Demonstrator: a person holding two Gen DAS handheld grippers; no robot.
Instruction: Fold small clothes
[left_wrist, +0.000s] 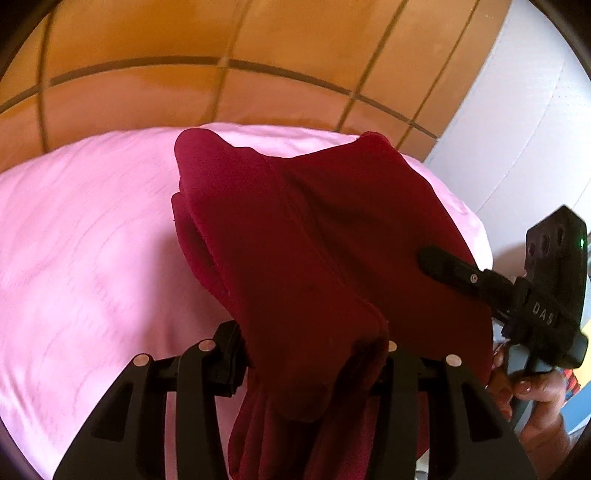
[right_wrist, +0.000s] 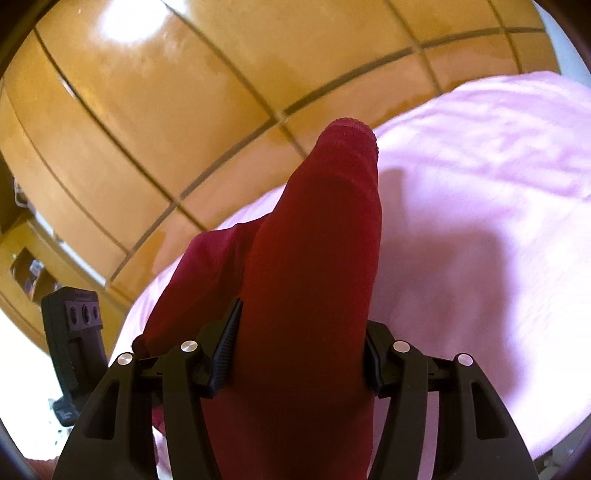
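A dark red garment (left_wrist: 295, 229) is held up above a pink cloth-covered surface (left_wrist: 92, 240). My left gripper (left_wrist: 314, 362) is shut on a bunched part of it, and cloth drapes over the fingers and hides the tips. My right gripper (right_wrist: 299, 354) is shut on another part of the red garment (right_wrist: 317, 258), which stands up between the jaws with its ribbed hem at the top. The right gripper also shows in the left wrist view (left_wrist: 436, 258), its fingers pinched on the garment's right edge.
The pink surface (right_wrist: 480, 221) spreads under both grippers. Behind it is an orange-brown tiled floor (left_wrist: 258, 44) with dark grout lines. A white wall or panel (left_wrist: 517, 129) stands at the right. The left gripper's body (right_wrist: 74, 332) shows at the lower left.
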